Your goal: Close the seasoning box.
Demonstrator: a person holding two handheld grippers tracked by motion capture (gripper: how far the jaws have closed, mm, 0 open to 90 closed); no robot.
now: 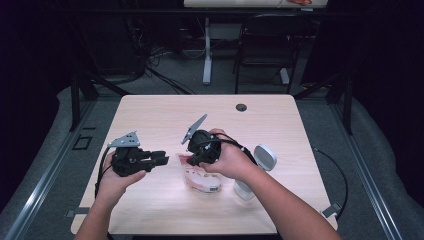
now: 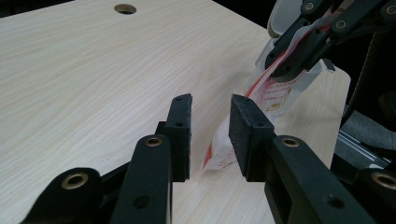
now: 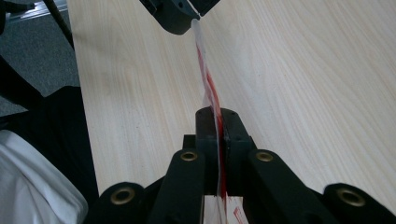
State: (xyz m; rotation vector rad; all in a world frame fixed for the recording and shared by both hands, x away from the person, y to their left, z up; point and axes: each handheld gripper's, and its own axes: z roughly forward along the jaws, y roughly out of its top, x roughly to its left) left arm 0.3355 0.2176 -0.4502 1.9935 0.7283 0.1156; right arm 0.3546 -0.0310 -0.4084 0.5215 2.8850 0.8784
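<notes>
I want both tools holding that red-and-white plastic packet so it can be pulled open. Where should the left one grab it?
Take the free corner of the packet that hangs nearest the left tool, coming in level from the side. The right tool already pinches its opposite edge, so the flat film stands edge-on and fits between the open jaws.

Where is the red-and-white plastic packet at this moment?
In the high view the packet lies right of the table's centre, its upper edge pinched in the right tongs, with a white scanner-like device at its right.
</notes>
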